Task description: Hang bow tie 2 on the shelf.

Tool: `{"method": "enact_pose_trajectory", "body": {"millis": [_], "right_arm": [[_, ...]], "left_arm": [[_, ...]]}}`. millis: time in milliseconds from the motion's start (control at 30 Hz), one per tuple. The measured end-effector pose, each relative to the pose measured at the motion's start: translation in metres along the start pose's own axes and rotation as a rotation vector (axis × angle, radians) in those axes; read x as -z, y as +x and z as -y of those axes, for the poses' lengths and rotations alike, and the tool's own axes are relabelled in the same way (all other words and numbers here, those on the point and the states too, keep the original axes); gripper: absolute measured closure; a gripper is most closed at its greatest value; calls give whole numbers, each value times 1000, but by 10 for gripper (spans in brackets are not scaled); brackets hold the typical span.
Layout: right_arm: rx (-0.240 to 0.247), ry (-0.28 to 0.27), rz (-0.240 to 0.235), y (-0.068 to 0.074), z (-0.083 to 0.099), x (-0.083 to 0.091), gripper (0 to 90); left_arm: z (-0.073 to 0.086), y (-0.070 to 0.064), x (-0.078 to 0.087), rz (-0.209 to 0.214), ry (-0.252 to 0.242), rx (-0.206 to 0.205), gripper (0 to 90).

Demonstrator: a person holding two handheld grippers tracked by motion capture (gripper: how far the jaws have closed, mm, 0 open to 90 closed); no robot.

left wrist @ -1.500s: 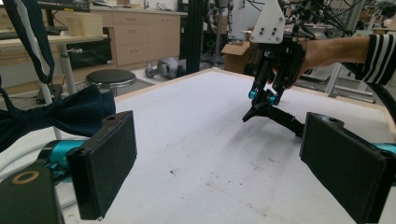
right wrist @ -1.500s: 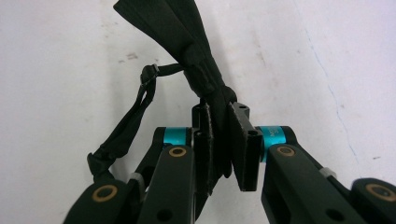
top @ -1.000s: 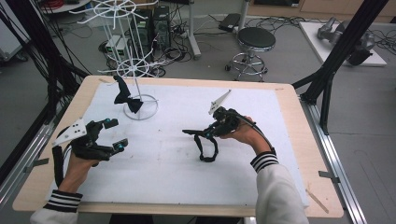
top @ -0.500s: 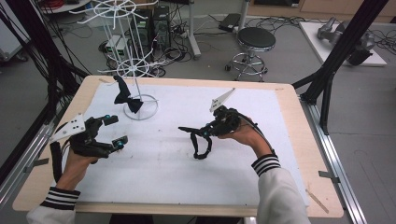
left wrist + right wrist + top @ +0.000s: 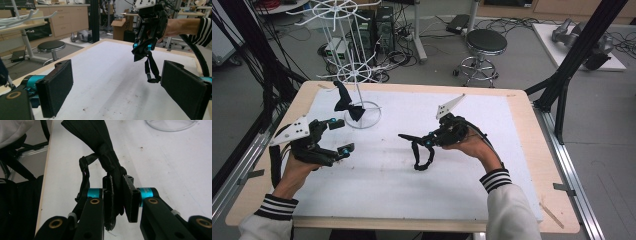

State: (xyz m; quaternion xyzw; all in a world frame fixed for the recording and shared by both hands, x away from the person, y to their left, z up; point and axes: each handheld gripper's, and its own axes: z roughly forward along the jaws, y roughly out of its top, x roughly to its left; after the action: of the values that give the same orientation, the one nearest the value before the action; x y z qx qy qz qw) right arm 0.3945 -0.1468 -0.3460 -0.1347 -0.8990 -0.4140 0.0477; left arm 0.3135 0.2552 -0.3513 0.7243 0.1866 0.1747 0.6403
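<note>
Black bow tie dangles from the raised right gripper.

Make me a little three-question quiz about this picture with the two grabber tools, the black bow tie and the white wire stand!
1. True or false: the right gripper is shut on the black fabric bow tie with a strap.
2. How do the left gripper's jaws stand? A) wide apart, holding nothing B) shut on a spoon C) clamped on the table edge
3. What hangs on the white wire stand with a ring base at the back left of the white table cover?

Key
1. True: its jaws pinch the knot and the strap dangles below.
2. A.
3. A second black bow tie.
</note>
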Motion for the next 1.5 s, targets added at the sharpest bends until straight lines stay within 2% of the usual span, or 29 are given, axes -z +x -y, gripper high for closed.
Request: {"method": "enact_pose_trajectory", "body": {"millis": [167,600,767,1067,1200,1500], "right_arm": [[4,-8,-10,3,-5,-3,806],[7,-79,-49,11,-17,-7,807],[28,-118,-61,13,-20,-6,806],[21,-135,-71,15,-22,-6,805],[35,-153,-71,16,-24,-7,804],[50,-150,-77,18,-26,-10,804]], "left_arm": [[-6,-2,-7,18,12,-12,115],[-20,-8,-30,72,39,-36,115],[-24,-10,-35,85,46,-43,115],[-31,-14,-49,121,68,-52,116],[-34,-15,-55,139,74,-55,122],[-37,-20,-71,184,92,-58,123]]}}
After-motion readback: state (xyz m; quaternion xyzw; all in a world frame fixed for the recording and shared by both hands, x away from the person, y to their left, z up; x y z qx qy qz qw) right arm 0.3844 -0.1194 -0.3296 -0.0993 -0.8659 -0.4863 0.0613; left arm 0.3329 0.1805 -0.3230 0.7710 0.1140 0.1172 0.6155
